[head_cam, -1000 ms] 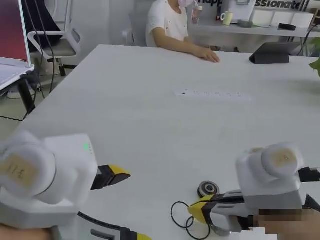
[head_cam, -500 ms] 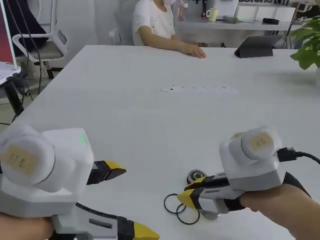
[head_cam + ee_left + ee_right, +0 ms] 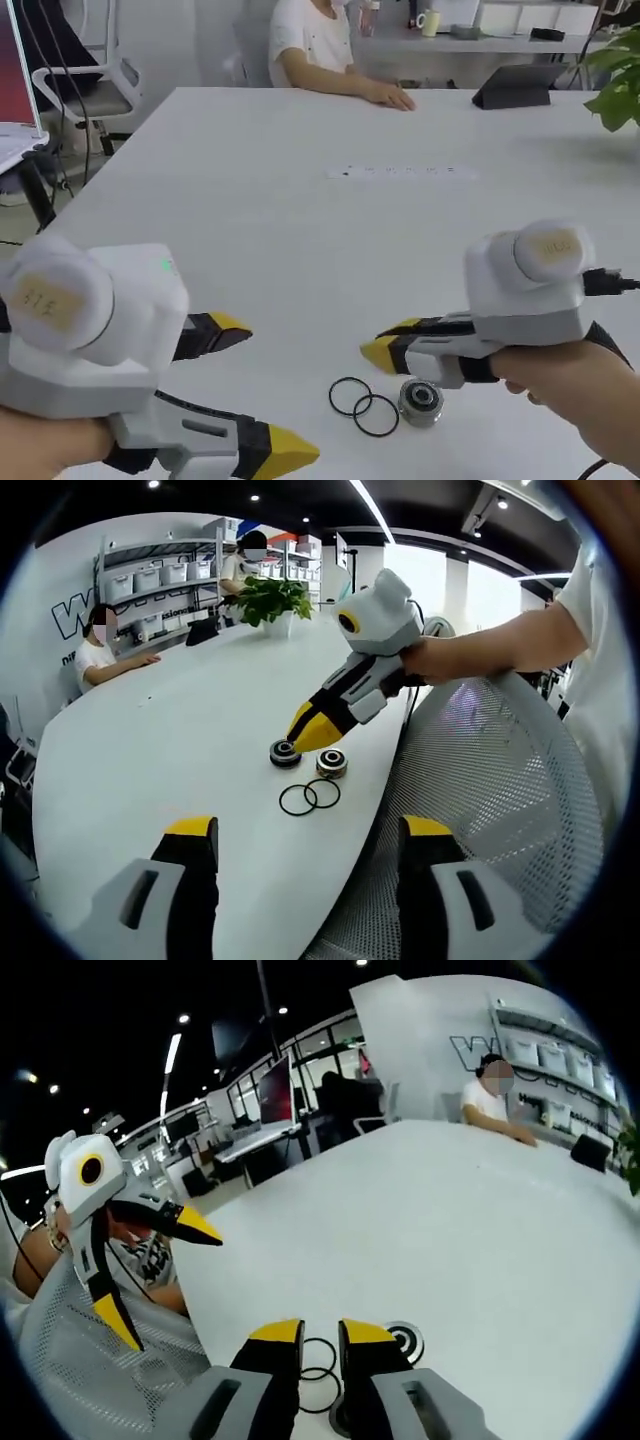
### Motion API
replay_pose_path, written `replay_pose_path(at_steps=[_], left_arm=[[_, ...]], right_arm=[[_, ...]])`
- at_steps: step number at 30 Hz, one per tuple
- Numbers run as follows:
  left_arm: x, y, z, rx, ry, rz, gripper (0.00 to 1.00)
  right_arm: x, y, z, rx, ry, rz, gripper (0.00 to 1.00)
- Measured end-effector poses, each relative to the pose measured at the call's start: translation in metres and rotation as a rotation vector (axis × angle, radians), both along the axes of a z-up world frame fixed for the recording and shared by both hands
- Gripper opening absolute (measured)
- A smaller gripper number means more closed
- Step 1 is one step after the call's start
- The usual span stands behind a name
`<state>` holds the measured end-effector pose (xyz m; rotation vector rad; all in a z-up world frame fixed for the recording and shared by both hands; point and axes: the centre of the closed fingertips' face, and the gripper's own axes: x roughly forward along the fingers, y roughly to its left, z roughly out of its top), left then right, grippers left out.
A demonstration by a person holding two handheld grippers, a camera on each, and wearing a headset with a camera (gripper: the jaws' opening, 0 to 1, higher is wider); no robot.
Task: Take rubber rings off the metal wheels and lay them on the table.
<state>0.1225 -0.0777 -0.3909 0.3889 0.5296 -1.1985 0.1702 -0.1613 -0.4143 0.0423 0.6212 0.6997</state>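
Two black rubber rings [image 3: 362, 405] lie overlapping on the white table [image 3: 330, 240], and they also appear as rings [image 3: 310, 796] and rings [image 3: 318, 1360]. Right beside them stands a bare metal wheel [image 3: 421, 398], seen too as a wheel [image 3: 331, 763]. A darker wheel [image 3: 285, 753] with rubber still on it sits just behind; a wheel [image 3: 403, 1338] lies past my right jaws. My right gripper [image 3: 380, 352] hovers shut above the wheels, holding nothing; it shows as right gripper [image 3: 312, 730]. My left gripper [image 3: 265, 390] is open and empty at the near left, also as left gripper [image 3: 160, 1278].
A person [image 3: 320, 45] sits at the far end with a hand resting on the table. A strip of small marks [image 3: 400, 172] lies mid-table. A dark tablet stand [image 3: 515, 92] and a plant [image 3: 615, 90] are far right. A mesh chair [image 3: 480, 810] stands by the near edge.
My right gripper has lifted off the table from over the rings and wheel, and the bare wheel now lies uncovered beside the two rings. The left gripper has stayed open.
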Motion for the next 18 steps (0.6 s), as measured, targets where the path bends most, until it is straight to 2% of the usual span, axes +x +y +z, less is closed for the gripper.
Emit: replay_pose_path(at_steps=[1,3,5,7,9,13,16,18], left_arm=[[0.000,-0.001,0.001,-0.003,0.000,0.006,0.70],[-0.003,-0.005,0.003,-0.009,0.004,0.001,0.72],[-0.005,-0.010,0.005,-0.016,-0.001,0.004,0.73],[-0.006,-0.014,0.007,-0.026,0.015,0.029,0.73],[-0.008,-0.016,0.009,-0.035,0.018,0.032,0.74],[-0.005,-0.019,0.008,-0.033,0.025,0.078,0.74],[-0.007,-0.012,0.003,0.025,0.002,0.082,0.75],[-0.011,-0.011,0.000,0.039,-0.007,0.067,0.78]], right_arm=[[-0.001,0.000,0.003,0.012,0.006,0.000,0.10],[-0.006,0.005,0.011,0.073,0.033,0.002,0.11],[-0.009,0.007,0.019,0.084,0.022,0.030,0.12],[-0.013,0.005,0.024,0.043,-0.001,0.082,0.13],[-0.018,-0.001,0.029,0.009,-0.030,0.126,0.16],[-0.031,-0.022,0.034,0.008,-0.026,0.156,0.25],[-0.042,-0.046,0.032,-0.034,-0.040,0.187,0.32],[-0.048,-0.065,0.032,-0.039,-0.043,0.193,0.37]])
